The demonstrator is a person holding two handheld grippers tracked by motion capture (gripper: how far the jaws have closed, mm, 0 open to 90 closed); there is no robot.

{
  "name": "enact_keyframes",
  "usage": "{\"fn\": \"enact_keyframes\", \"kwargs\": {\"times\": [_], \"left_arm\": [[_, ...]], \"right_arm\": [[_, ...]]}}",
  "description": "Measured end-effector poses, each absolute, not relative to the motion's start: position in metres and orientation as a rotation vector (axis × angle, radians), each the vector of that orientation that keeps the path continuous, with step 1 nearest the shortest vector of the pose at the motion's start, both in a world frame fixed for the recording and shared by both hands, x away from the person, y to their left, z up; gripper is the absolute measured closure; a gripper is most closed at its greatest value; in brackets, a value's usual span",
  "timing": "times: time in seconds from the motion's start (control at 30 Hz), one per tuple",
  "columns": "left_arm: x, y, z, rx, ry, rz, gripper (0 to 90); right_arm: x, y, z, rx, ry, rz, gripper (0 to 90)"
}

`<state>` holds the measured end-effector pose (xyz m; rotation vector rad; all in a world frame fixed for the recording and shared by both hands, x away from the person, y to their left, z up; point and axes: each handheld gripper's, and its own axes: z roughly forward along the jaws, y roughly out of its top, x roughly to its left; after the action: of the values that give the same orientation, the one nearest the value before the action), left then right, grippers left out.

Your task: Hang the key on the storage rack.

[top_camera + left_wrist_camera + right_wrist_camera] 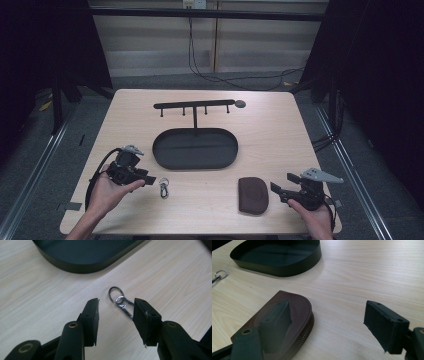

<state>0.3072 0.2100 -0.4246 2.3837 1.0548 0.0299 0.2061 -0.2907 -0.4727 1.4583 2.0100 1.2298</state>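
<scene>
Lying flat on the pale wooden counter [260,125], a small metal key clip [164,188] with a split ring is seen just in front of the dark oval tray [195,149] and just beside the left tool [148,179]. In the left gripper view the clip [121,302] is framed between the two black jaws, which are held partly apart; the right-hand jaw reaches the clip's far end, though whether it touches cannot be told, and the other jaw is kept clear of it. Nothing is gripped by that tool, and the clip rests on the wood.

The right tool [280,184] is held low near the counter's front right corner, its jaws spread wide and nothing clamped between them. A brown zipped leather pouch [253,195] is laid flat just to its left. In the right gripper view one jaw is seen over the pouch [297,307], and the other is held over bare wood, well apart from it; contact with the pouch cannot be judged.

Behind the tray, a black hook rack [194,105] on a thin post is stood upright, with a small round grey disc [240,104] at its right end.
</scene>
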Motion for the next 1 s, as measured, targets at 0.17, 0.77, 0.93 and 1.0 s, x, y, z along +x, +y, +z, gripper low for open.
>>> {"fn": "enact_keyframes", "kwargs": {"times": [0.17, 0.77, 0.93, 1.0], "left_arm": [[0.315, 0.200, -0.426, 2.433, 1.064, 0.005, 57.7], [0.333, 0.177, -0.433, 2.565, 1.075, -0.087, 60.6], [0.338, 0.173, -0.438, 2.602, 1.084, -0.115, 61.7], [0.341, 0.172, -0.440, 2.607, 1.091, -0.128, 65.0]], "right_arm": [[0.207, -0.291, -0.473, 1.466, 2.020, 1.233, 21.8], [0.207, -0.290, -0.473, 1.470, 2.031, 1.228, 21.8], [0.207, -0.290, -0.473, 1.469, 2.035, 1.229, 21.8], [0.207, -0.290, -0.473, 1.470, 2.035, 1.226, 21.8]]}}
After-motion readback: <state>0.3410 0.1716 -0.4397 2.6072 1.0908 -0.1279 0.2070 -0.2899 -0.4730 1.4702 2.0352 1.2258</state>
